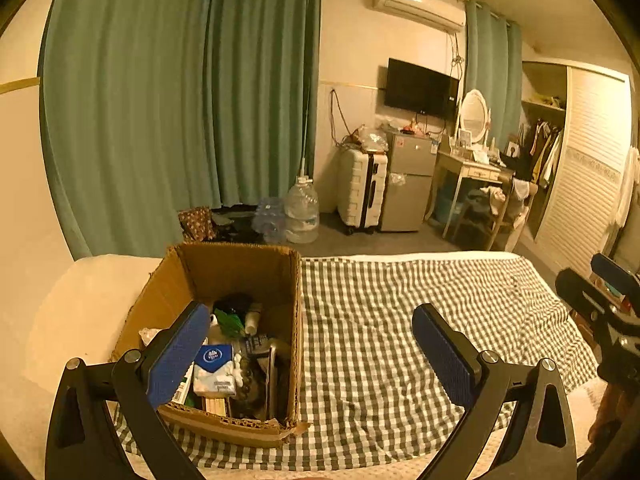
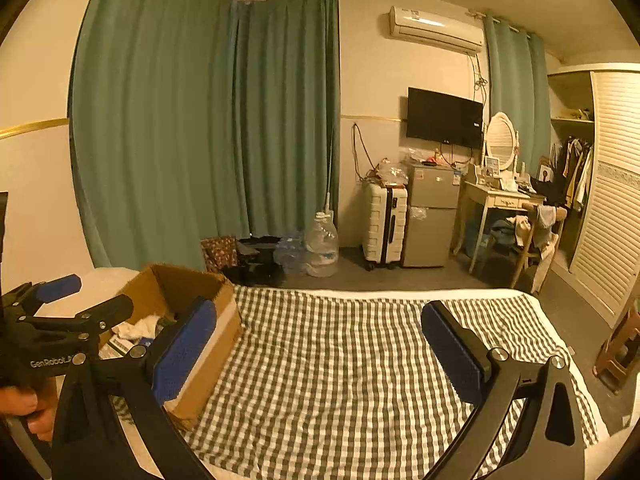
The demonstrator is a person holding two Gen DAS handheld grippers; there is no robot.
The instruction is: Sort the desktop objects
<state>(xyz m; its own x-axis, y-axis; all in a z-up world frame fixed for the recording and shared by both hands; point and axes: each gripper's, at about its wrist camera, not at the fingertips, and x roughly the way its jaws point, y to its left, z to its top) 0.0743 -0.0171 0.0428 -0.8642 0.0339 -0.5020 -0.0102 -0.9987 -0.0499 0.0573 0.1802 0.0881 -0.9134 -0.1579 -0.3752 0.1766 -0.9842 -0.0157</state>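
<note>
A brown cardboard box stands on the left of a green checked cloth. It holds several items, among them a blue and white tissue pack, a green packet and a white bottle. My left gripper is open and empty, its left finger over the box. My right gripper is open and empty above the cloth, to the right of the box. The left gripper also shows in the right wrist view, beside the box.
The cloth covers a bed-like surface with a pale edge on the left. Beyond it on the floor are water jugs, a white suitcase, a small fridge, a dressing table and green curtains.
</note>
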